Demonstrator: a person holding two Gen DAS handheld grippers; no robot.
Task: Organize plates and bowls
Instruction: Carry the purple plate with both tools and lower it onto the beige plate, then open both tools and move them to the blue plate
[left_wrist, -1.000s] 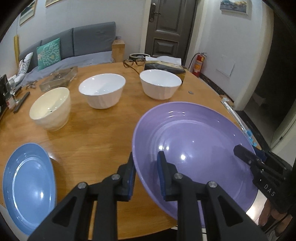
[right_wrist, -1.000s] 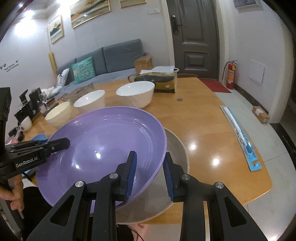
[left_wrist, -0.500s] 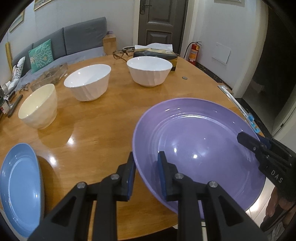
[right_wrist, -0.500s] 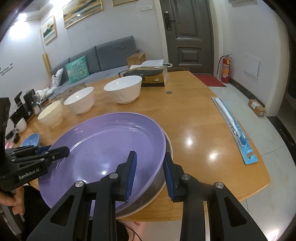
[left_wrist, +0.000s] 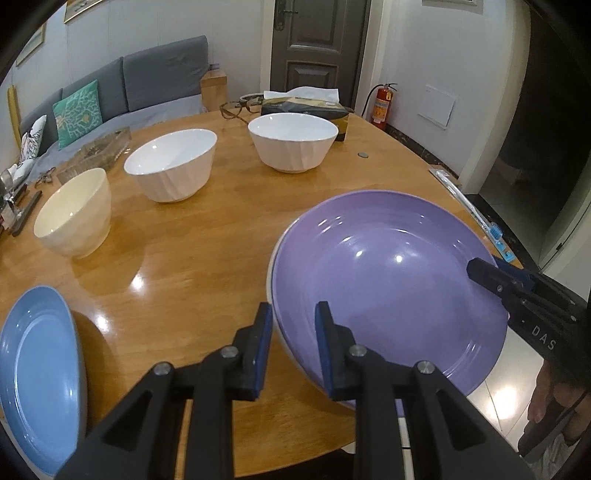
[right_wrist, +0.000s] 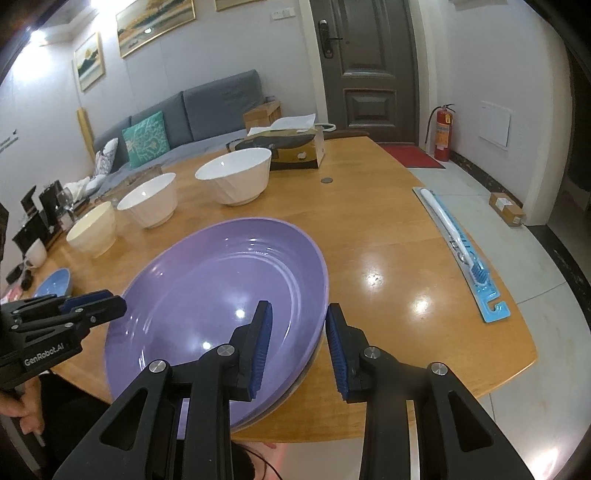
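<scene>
Purple plate (left_wrist: 399, 280) over grey plate (right_wrist: 295, 384), wooden table (left_wrist: 207, 258).
Pinched at opposite rims by left gripper (left_wrist: 293, 347) and right gripper (right_wrist: 299, 350).

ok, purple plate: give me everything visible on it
The purple plate is large, round, glossy, ceramic-looking, with faint concentric rings and a shallow well. It sits nested on a paler plate near the table's front edge, roughly level. The left gripper pinches its rim on one side, the right gripper the opposite side, one finger inside the rim and one outside. Nothing lies in it.
</scene>
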